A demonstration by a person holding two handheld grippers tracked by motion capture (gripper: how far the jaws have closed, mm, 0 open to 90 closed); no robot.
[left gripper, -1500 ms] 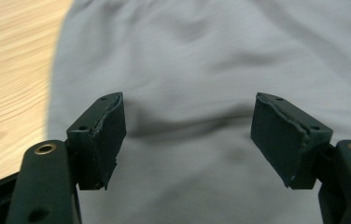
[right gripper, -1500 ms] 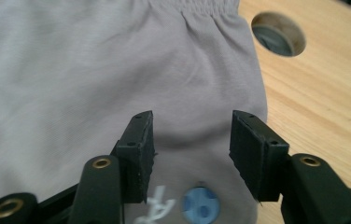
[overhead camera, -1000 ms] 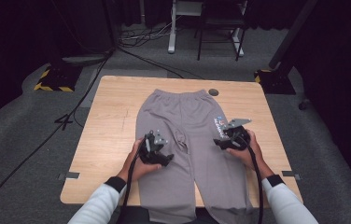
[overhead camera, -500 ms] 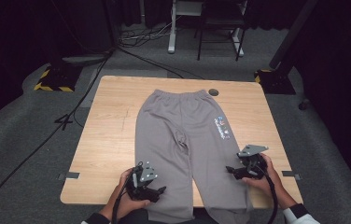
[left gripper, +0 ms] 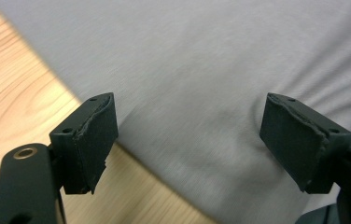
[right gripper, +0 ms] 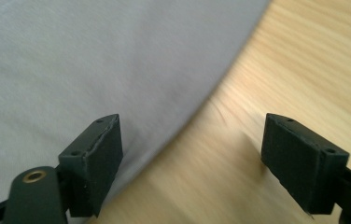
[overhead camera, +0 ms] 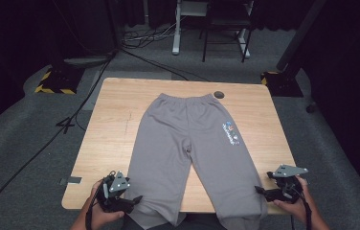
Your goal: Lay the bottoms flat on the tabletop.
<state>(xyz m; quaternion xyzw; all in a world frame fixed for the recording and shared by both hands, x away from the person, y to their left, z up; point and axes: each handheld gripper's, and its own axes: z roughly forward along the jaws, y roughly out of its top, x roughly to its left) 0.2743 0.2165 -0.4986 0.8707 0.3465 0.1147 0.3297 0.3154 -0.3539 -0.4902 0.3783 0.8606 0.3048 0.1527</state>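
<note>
Your left tongs [overhead camera: 137,199] are hovering w/ jaws spread, just been opening, nothing pinched, at the outer edge of the pants' [overhead camera: 187,143] left leg near the worktop [overhead camera: 116,120] front. Pants are lying flat mid-worktop, waistband far side. Your right tongs [overhead camera: 259,190] are likewise spread, just opening, beside the right leg's hem edge.

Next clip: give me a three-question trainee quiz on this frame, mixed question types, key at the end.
1. True or false: the left gripper is clamped on the trousers.
2. The trousers' waistband points: A) toward the person, B) away from the person, C) sideways.
3. Fill in: the right gripper is at the outer edge of one trouser ____.

Key: 1 false, its jaws are open; 2 B; 3 leg.
</note>
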